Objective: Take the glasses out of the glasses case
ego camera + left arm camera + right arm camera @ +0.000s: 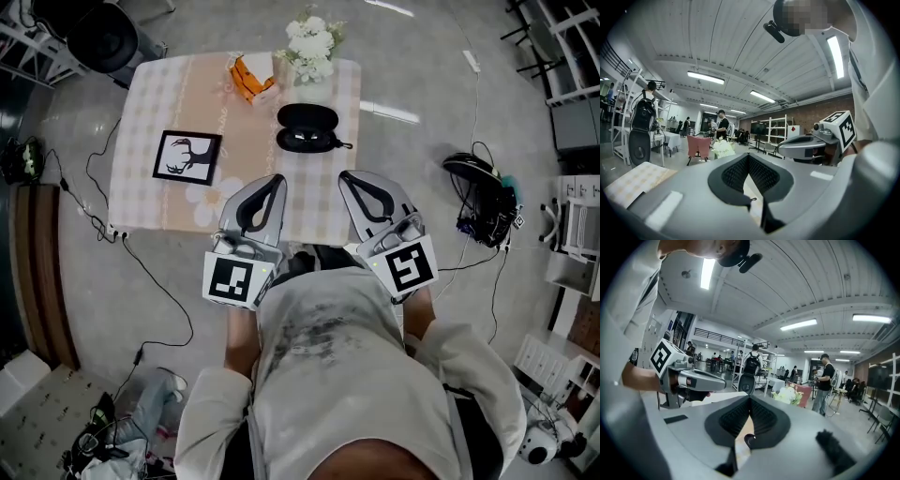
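Observation:
The black oval glasses case (307, 128) lies on the checked table (150, 103), at the far right, just in front of the flowers. Something pale shows in its near half; I cannot make out the glasses themselves. My left gripper (274, 180) (748, 156) hovers over the table's near edge, jaws together, nothing between them. The right gripper (346, 176) (750, 398) hangs beside it, a hand's width to the right, also shut and holding nothing. Both point toward the case from a short distance in front of it and do not touch it.
A framed deer picture (187, 156) lies at the table's left. An orange pack (253, 77) and a vase of white flowers (311, 52) stand at the far edge. Cables run over the floor on the left, and a black headset (483, 192) lies on the right. People stand far off in the room.

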The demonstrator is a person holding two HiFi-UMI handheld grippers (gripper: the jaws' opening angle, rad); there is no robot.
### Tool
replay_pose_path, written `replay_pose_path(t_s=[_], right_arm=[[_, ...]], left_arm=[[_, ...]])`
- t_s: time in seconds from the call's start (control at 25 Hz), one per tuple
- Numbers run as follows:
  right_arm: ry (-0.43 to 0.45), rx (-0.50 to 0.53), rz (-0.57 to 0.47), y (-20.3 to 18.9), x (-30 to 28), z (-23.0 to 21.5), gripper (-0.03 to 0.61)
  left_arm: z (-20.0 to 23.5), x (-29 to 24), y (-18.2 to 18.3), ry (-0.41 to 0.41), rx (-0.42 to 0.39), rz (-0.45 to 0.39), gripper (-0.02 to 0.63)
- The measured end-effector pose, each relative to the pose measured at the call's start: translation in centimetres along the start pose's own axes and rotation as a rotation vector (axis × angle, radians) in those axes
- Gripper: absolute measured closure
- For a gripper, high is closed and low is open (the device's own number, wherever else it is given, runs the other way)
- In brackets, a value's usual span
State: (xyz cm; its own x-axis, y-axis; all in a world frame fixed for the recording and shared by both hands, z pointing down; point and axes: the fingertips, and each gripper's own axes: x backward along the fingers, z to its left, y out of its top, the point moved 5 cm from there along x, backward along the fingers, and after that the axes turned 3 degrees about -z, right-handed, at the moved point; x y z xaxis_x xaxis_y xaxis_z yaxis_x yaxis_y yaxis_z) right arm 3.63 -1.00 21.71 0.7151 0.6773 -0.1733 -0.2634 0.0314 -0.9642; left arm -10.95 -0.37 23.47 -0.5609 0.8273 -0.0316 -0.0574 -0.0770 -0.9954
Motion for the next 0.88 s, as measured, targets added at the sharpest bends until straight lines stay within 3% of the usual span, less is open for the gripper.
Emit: replay_pose_path(t_s=[0.88], right_arm=[[0.091,-0.009,0.064,-4.2,-6.0,-5.7,0.561]], left_arm=[[3.3,-5.7,-3.4,0.092,0.024,0.122,0.606]])
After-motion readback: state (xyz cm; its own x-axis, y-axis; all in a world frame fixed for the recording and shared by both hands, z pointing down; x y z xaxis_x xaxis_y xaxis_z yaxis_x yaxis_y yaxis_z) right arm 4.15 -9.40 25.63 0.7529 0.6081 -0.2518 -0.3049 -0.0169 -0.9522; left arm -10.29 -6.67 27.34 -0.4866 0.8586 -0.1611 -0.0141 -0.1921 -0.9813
